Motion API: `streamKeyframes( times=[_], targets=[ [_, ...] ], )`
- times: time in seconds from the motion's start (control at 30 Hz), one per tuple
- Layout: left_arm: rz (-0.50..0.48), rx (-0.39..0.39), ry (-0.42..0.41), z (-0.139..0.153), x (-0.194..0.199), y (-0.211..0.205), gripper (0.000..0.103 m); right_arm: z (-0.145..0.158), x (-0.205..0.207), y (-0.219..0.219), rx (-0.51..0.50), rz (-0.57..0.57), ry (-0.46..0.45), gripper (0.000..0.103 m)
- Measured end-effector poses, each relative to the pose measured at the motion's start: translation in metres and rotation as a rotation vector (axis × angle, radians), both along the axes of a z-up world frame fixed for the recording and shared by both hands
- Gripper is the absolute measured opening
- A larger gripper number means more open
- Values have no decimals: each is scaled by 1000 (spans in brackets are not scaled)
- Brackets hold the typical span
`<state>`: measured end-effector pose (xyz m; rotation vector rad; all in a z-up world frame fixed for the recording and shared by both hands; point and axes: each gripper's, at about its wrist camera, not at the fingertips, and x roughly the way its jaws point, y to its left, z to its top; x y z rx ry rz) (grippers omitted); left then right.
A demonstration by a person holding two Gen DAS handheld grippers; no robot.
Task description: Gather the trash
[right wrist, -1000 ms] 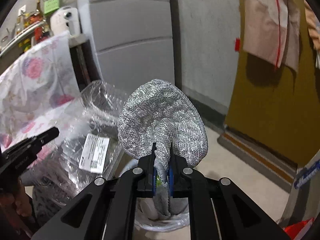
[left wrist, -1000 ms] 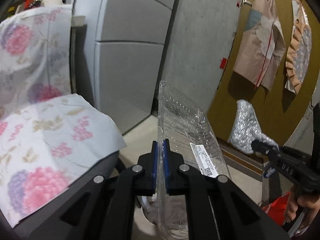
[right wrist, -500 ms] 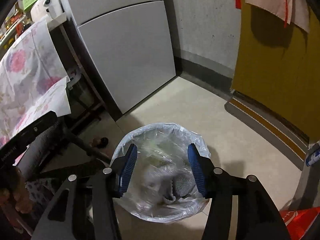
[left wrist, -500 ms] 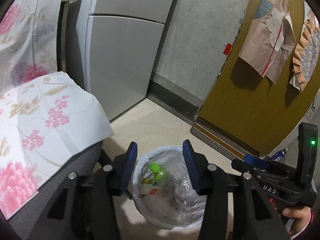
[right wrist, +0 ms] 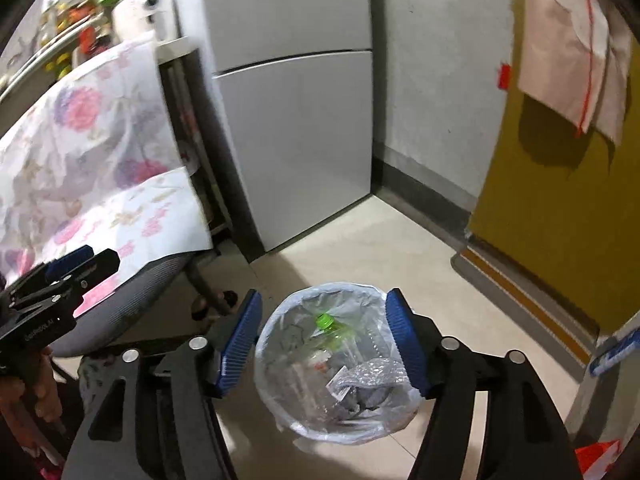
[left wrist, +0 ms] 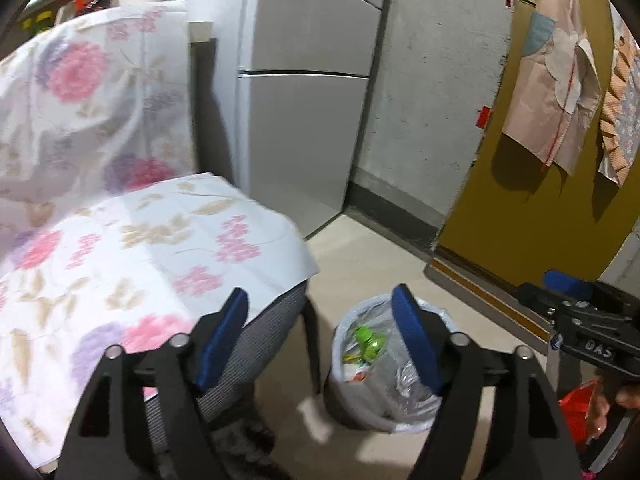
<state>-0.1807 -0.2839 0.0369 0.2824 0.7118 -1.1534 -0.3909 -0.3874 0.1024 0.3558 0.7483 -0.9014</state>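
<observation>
Both tongs empty over the lined trash bin [right wrist: 336, 364] on the floor. Left tongs [left wrist: 320, 336] have just been opening, jaws spread wide, nothing between them. Right tongs [right wrist: 320, 340] likewise just opening, jaws wide, framing the bin. The bin holds a green-capped bottle [right wrist: 334, 326], clear plastic wrap [right wrist: 360, 376] and something grey under it (hard to tell what). Chair with floral cloth [left wrist: 132, 248] stands left; fridge [right wrist: 296, 120] far behind.
</observation>
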Motion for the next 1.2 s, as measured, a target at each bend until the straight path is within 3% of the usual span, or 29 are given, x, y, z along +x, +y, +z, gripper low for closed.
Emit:
streamKeyframes(
  times=[0.13, 0.23, 0.37, 0.5, 0.77, 1.2],
  targets=[
    [42, 10, -15, 23, 5, 32, 93, 32, 6, 33, -48, 21, -19, 87],
    [71, 16, -31, 43, 7, 55, 96, 49, 16, 52, -50, 46, -8, 90],
    [120, 53, -19, 64, 8, 82, 96, 63, 25, 74, -5, 60, 24, 91],
    [162, 74, 15, 77, 8, 106, 96, 86, 27, 104, -70, 140, 6, 91],
    [182, 116, -72, 100, -11, 142, 96, 121, 21, 129, -144, 207, -28, 91],
    [189, 131, -77, 105, -13, 152, 96, 124, 19, 130, -138, 200, -28, 91]
  ],
)
